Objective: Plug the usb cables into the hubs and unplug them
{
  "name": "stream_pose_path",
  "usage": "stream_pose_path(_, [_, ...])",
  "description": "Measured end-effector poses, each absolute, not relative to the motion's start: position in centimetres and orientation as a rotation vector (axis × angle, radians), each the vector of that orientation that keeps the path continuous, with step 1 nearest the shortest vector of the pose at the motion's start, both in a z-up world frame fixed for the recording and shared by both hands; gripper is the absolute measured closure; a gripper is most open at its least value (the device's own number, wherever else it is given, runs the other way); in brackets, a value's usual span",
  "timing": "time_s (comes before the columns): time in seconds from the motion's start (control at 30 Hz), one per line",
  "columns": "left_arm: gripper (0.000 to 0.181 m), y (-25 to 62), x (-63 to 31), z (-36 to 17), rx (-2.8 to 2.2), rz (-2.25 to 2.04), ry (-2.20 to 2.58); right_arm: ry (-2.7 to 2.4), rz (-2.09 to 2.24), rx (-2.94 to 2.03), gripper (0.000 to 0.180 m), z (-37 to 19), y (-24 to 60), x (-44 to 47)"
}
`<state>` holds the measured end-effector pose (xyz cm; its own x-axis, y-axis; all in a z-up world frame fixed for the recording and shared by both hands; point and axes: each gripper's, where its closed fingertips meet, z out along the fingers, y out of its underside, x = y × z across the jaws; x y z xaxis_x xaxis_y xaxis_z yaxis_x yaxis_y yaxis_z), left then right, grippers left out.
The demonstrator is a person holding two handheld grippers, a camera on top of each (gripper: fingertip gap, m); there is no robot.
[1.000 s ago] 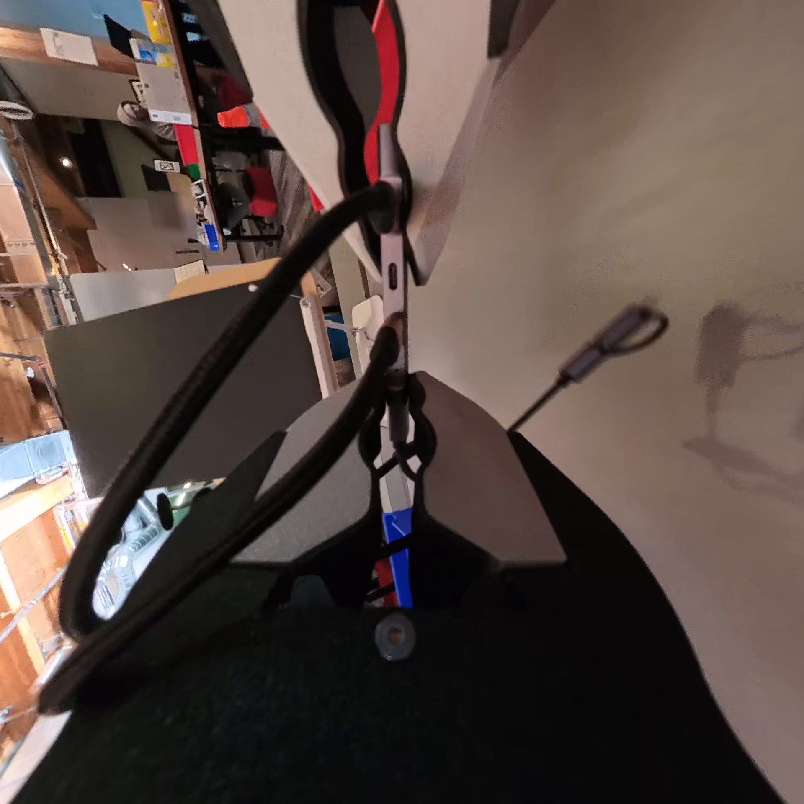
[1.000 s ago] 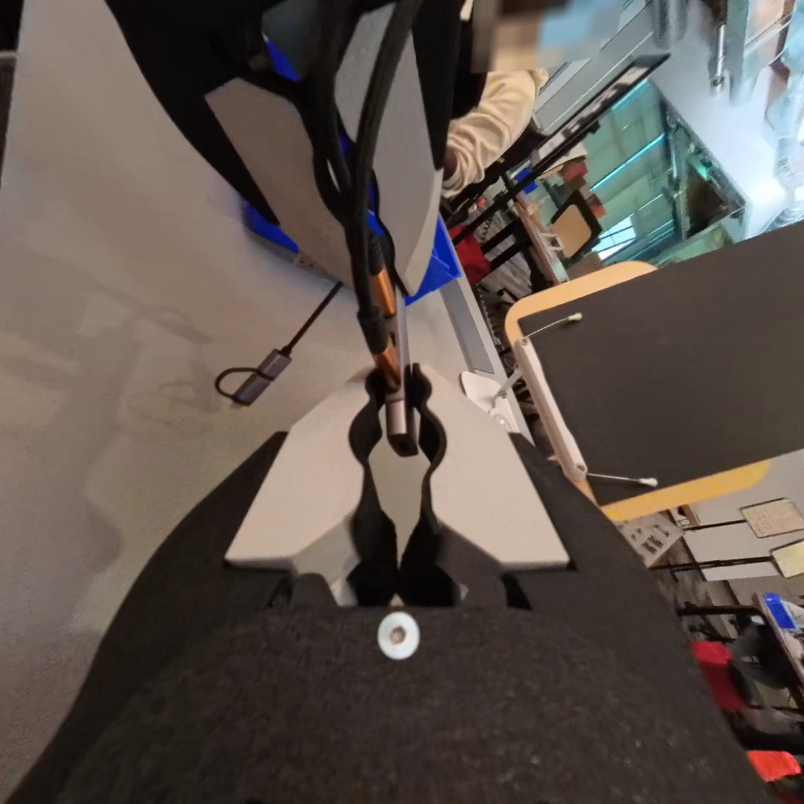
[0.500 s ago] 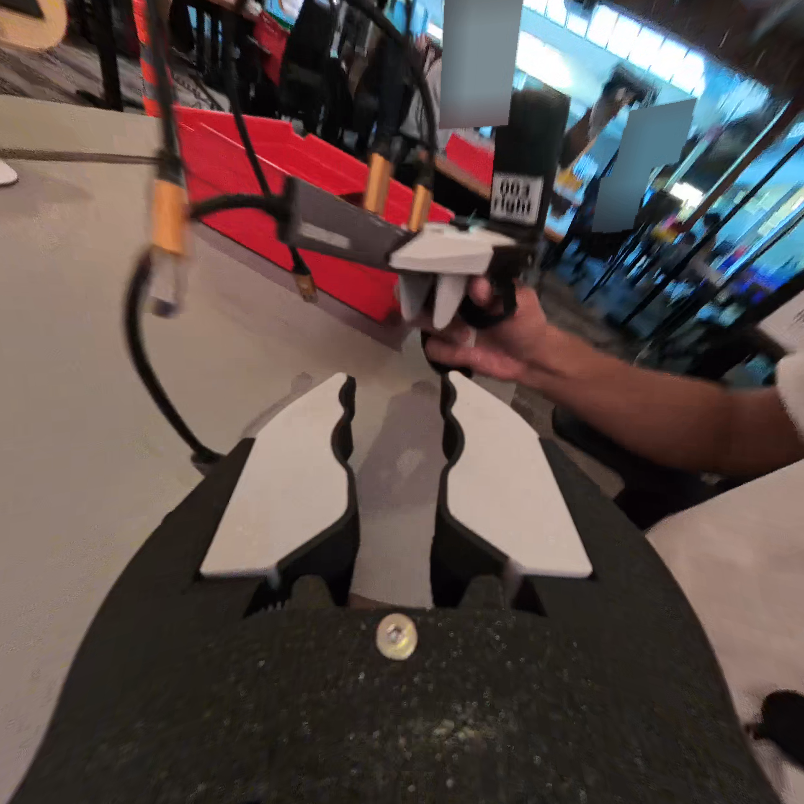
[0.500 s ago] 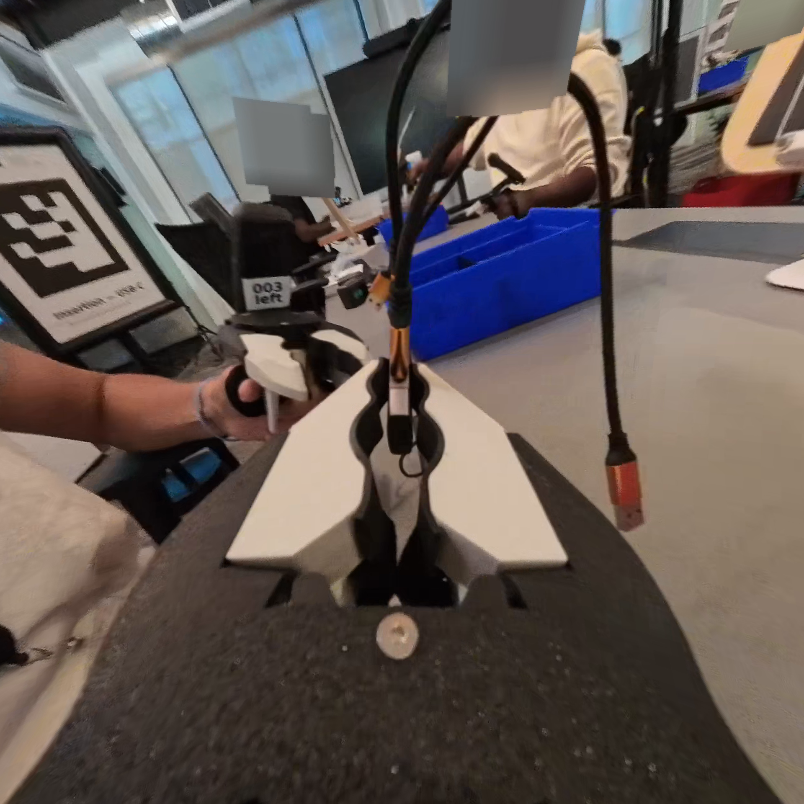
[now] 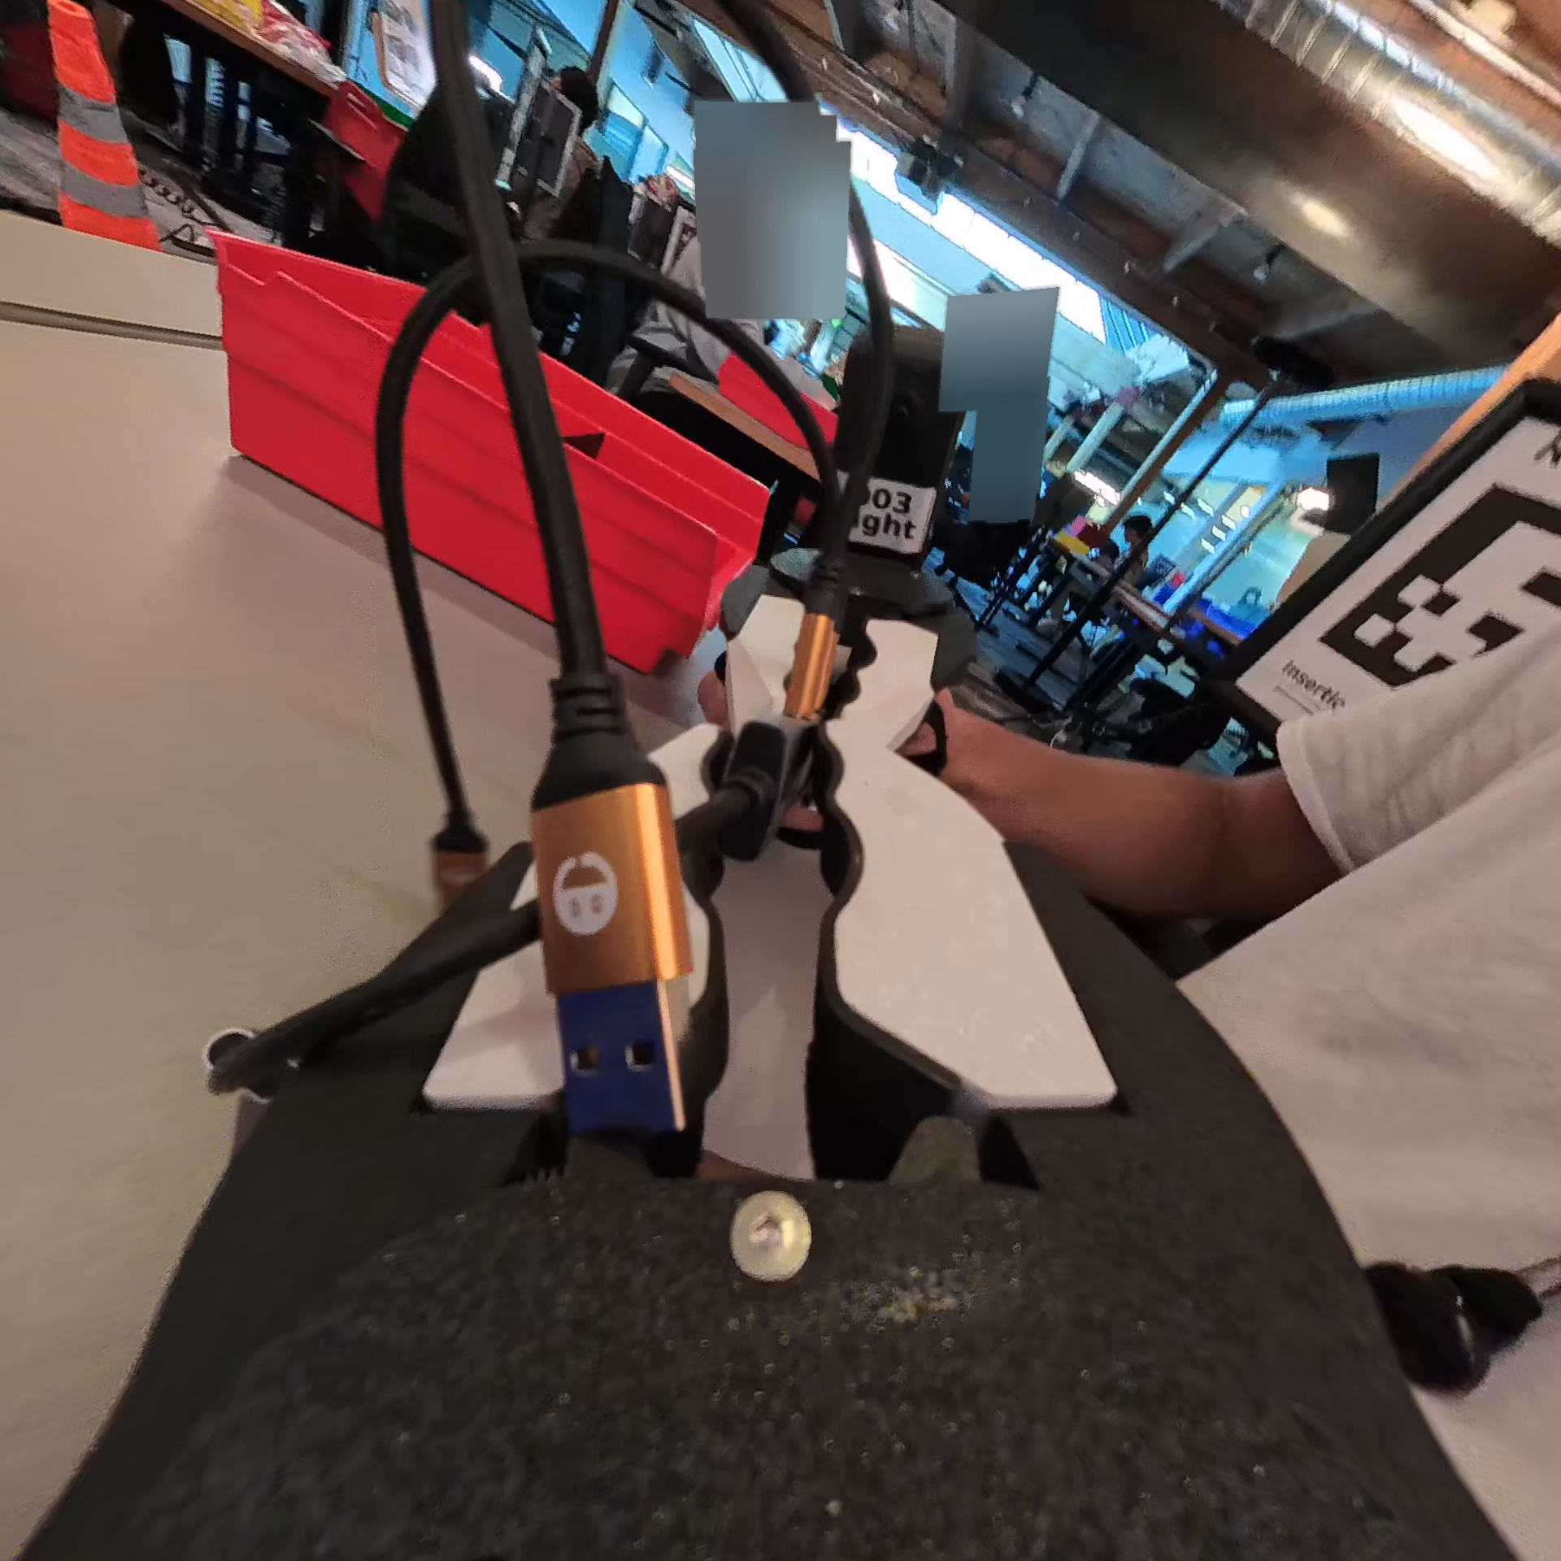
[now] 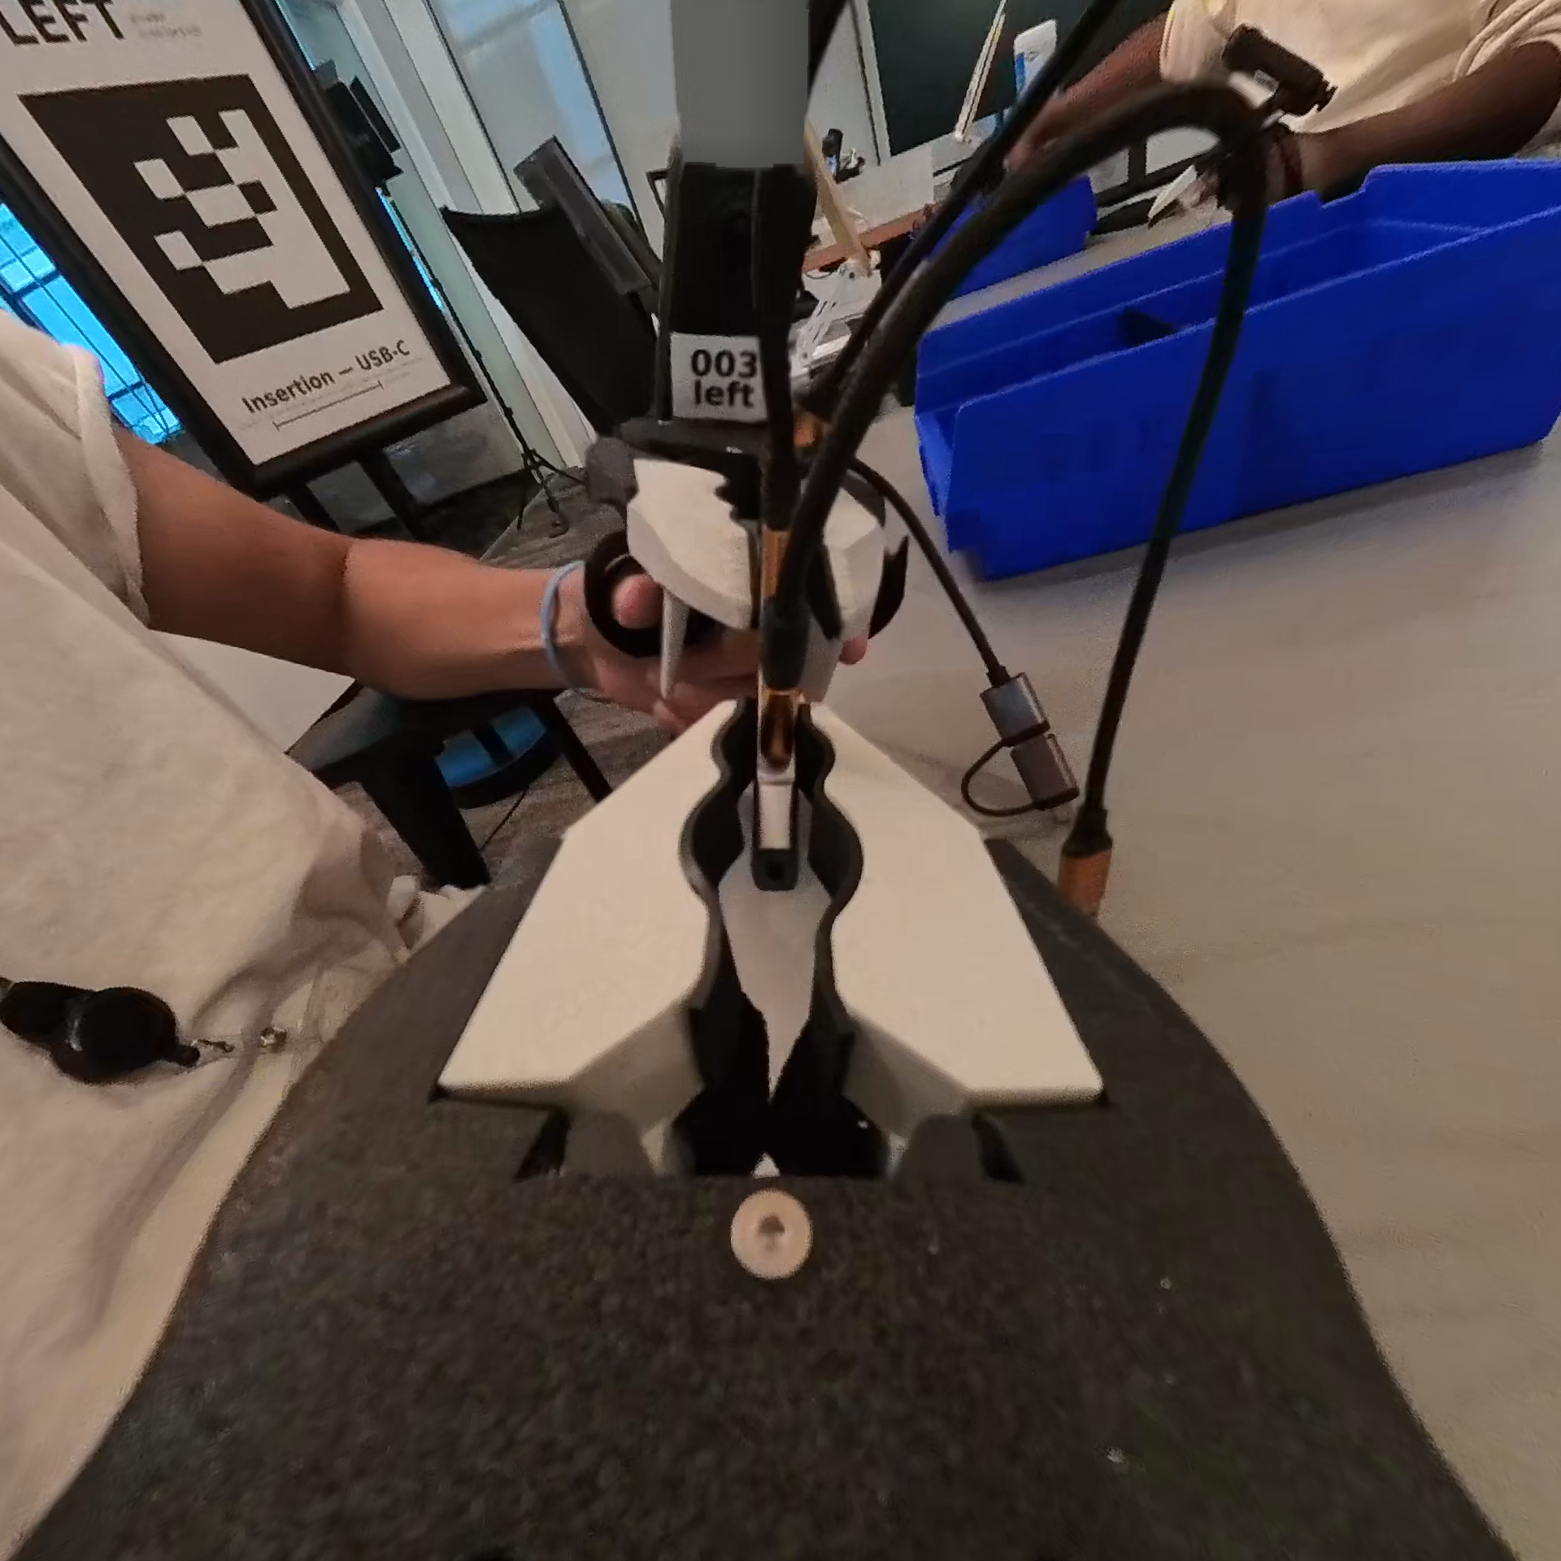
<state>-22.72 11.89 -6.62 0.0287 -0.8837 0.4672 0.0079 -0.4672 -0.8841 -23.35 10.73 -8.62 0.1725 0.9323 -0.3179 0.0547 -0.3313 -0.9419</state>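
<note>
The grey hub (image 6: 773, 836) is held edge-on above the table between both grippers. My right gripper (image 6: 773, 726) is shut on one end of it, where an orange plug (image 6: 777, 718) sits in a port. My left gripper (image 5: 773, 760) is shut on the other end, where the hub's own black cable (image 5: 473, 946) leaves. A loose orange USB plug (image 5: 612, 929) with a blue tongue hangs over my left finger. Another orange plug (image 6: 1085, 870) dangles near the table. The hub's grey connector (image 6: 1026, 735) lies on the table.
A red bin (image 5: 473, 473) stands on the grey table (image 5: 169, 676) behind the cables. A blue bin (image 6: 1267, 380) stands at the far right in the right wrist view. A framed marker sign (image 6: 211, 211) stands off the table edge. Another person's arms rest beyond the blue bin. Only a small space, under 4 cm, lies between the two pairs of fingers.
Half a second ago my left gripper was open and away from the hub; now it has come in and shut on the hub's cable end. My right gripper has kept its hold.
</note>
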Motion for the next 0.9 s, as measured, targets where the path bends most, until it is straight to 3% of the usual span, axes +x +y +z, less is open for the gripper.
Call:
stream_pose_path(0.23, [0.171,9.6,-23.0,-7.6,-1.487,-1.366,1.279,-1.121,1.25,-1.619,0.172,-9.8,9.4,-23.6])
stream_pose_path(0.47, [0.171,9.4,-22.9,-9.0,-1.489,-1.236,1.348,-1.175,1.166,-1.686,0.17,-11.1,9.4,-23.4])
stream_pose_path(0.73, [0.171,14.5,-24.4,-8.7,-1.391,-0.498,1.258,-0.863,0.827,-1.789,0.14,-11.4,14.9,-20.5])
stream_pose_path(0.9, [0.171,16.2,-25.6,-9.9,-1.294,-0.14,1.309,-0.796,1.046,-1.742,0.143,-9.2,13.4,-23.8])
